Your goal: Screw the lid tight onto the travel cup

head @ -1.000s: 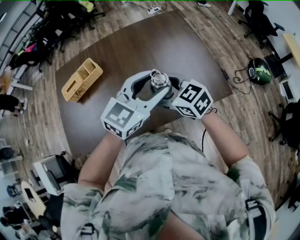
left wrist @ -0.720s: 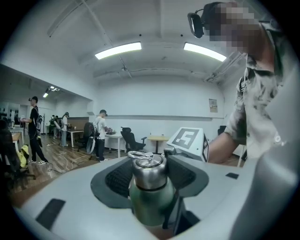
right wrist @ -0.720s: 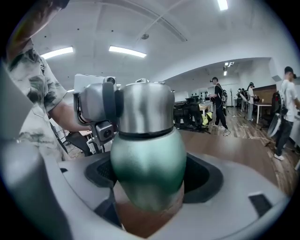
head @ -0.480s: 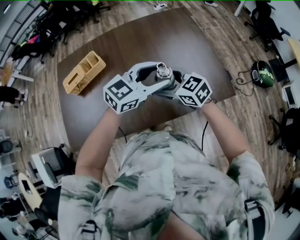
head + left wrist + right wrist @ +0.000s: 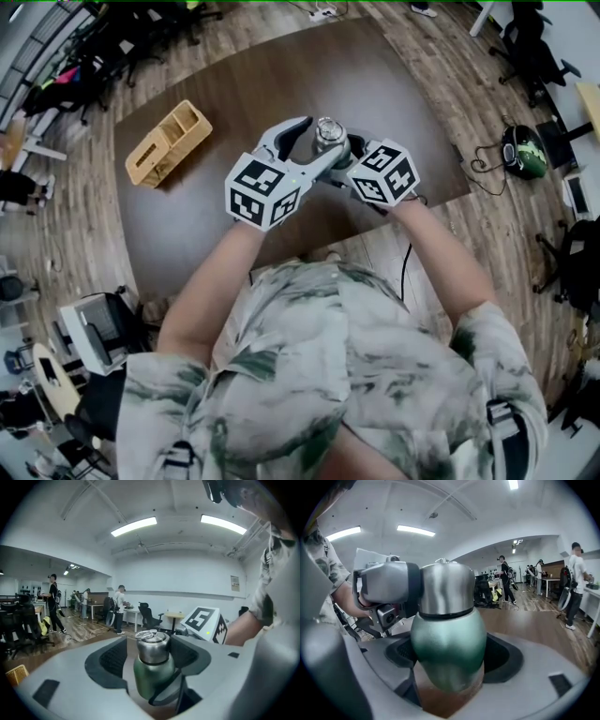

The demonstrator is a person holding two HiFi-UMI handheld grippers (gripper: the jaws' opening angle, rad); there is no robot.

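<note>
Change: both grippers and the cup sit higher in the head view than a second ago, and the left marker cube has swung rightward. The left jaws have just been opening, with the lid between them.
Head view: the travel cup (image 5: 330, 141) is at upper centre, its lid (image 5: 329, 130) facing the camera. The left gripper (image 5: 311, 146) reaches in from lower left, the right gripper (image 5: 349, 157) from lower right.
Left gripper view: jaws wide around the steel lid at centre frame, with a gap at the left pad. The cup's long axis is upright.
Right gripper view: jaws clamped on the green body, which fills the centre. The left gripper's finger is beside the lid at upper left.
Coming move: probably a fresh bite on the lid, which lies straight ahead of the left gripper.
Surface: dark table (image 5: 281, 75), with a wooden organizer (image 5: 167, 145) at left. Whether the base rests on the table, I cannot tell.
Room: open office with plank floor, chairs and people standing far off.
</note>
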